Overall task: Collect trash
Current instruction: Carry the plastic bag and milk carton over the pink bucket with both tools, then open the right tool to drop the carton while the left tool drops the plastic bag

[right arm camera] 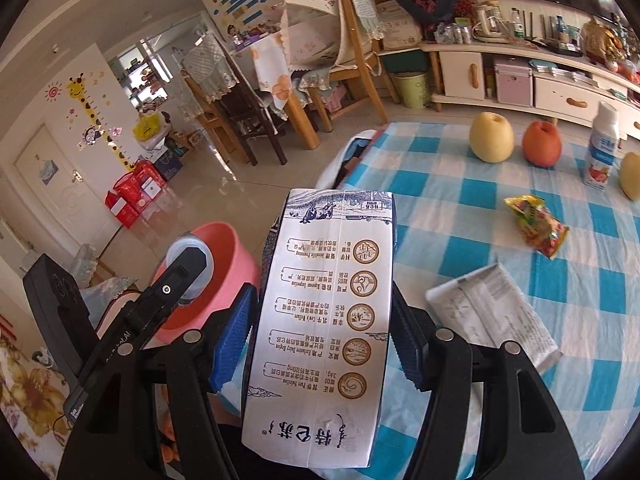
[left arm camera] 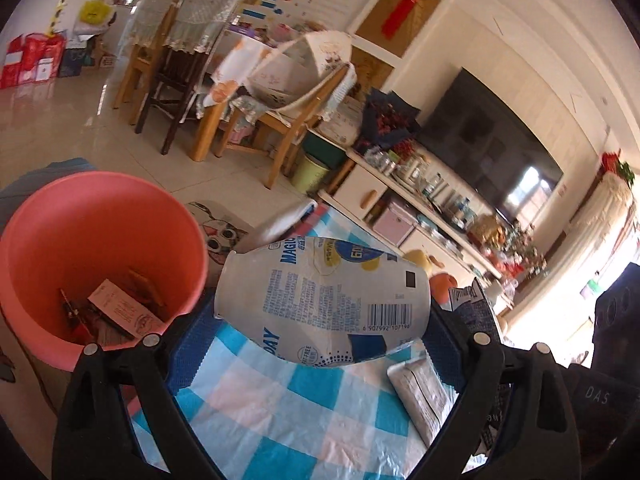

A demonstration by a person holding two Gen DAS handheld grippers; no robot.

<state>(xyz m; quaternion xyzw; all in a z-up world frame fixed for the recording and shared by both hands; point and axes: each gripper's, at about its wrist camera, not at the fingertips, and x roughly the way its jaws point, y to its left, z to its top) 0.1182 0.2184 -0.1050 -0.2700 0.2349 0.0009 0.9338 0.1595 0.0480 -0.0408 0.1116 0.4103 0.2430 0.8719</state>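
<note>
My left gripper (left arm camera: 320, 316) is shut on a crumpled white and blue drink bottle (left arm camera: 324, 300), held sideways above the checked tablecloth (left arm camera: 280, 420), just right of the pink bin (left arm camera: 96, 240). The bin holds paper scraps. My right gripper (right arm camera: 324, 320) is shut on a white milk carton (right arm camera: 324, 320), held above the table's near edge. The left gripper's finger (right arm camera: 176, 288) and the bottle's end show in the right wrist view, over the pink bin (right arm camera: 232, 256). A flat silver wrapper (right arm camera: 492, 312) and a yellow snack wrapper (right arm camera: 536, 224) lie on the cloth.
A yellow pear (right arm camera: 491, 137), a red apple (right arm camera: 542, 143), an upright yogurt bottle (right arm camera: 600, 148) and another pear (right arm camera: 632, 176) stand at the table's far side. Dining chairs (right arm camera: 352, 52), a green bin (right arm camera: 412, 88) and a TV cabinet (right arm camera: 520, 80) stand beyond.
</note>
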